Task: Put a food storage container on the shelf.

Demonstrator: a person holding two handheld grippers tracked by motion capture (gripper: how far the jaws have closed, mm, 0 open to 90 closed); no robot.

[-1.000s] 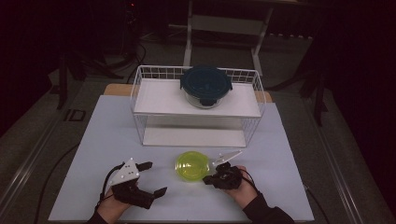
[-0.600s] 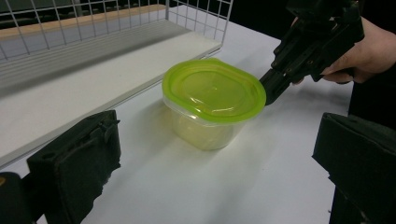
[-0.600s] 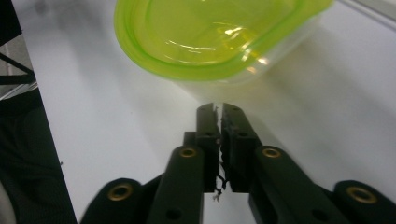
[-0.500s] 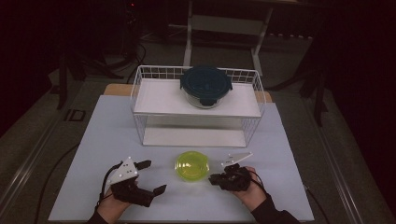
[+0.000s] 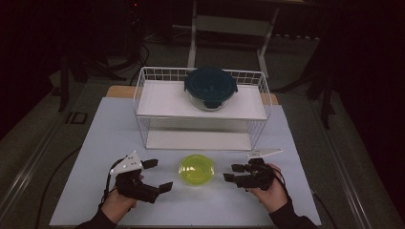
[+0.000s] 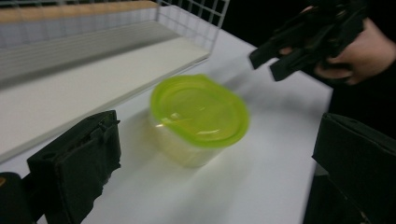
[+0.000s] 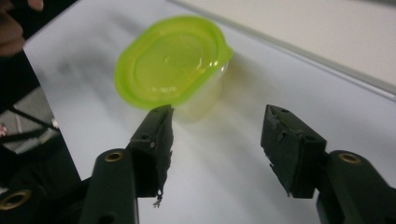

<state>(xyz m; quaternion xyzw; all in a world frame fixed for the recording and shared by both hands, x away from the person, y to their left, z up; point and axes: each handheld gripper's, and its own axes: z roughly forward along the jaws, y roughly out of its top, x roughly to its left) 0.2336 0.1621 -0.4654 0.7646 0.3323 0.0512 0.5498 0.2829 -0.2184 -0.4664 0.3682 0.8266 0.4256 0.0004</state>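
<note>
At the left of the high view, the left gripper (image 5: 160, 174) is resting low over the white table (image 5: 95, 143), held in the person's left hand (image 5: 117, 205). Its jaws are standing wide apart with nothing between them, pointing toward the middle of the table. In the left gripper view the two black jaws are framing the green tub (image 6: 198, 116) from a short way off, touching nothing.

The green tub (image 5: 197, 170), a small clear container with a lime-green lid, is sitting upright on the table between the two grippers, just in front of the wire rack (image 5: 143, 95). Its outline is looking a little smeared in the left gripper view, so the edge of the lid is probably blurred rather than bent.

On the rack's upper shelf a round glass dish with a dark lid (image 5: 210, 87) is standing toward the right half.

To the right, the right gripper (image 5: 230, 172) is sitting in the person's right hand (image 5: 272, 193), near the tub but clear of it. Its jaws have just been opening and are now standing partly apart, empty, with the tub (image 7: 173, 63) lying beyond their tips.
</note>
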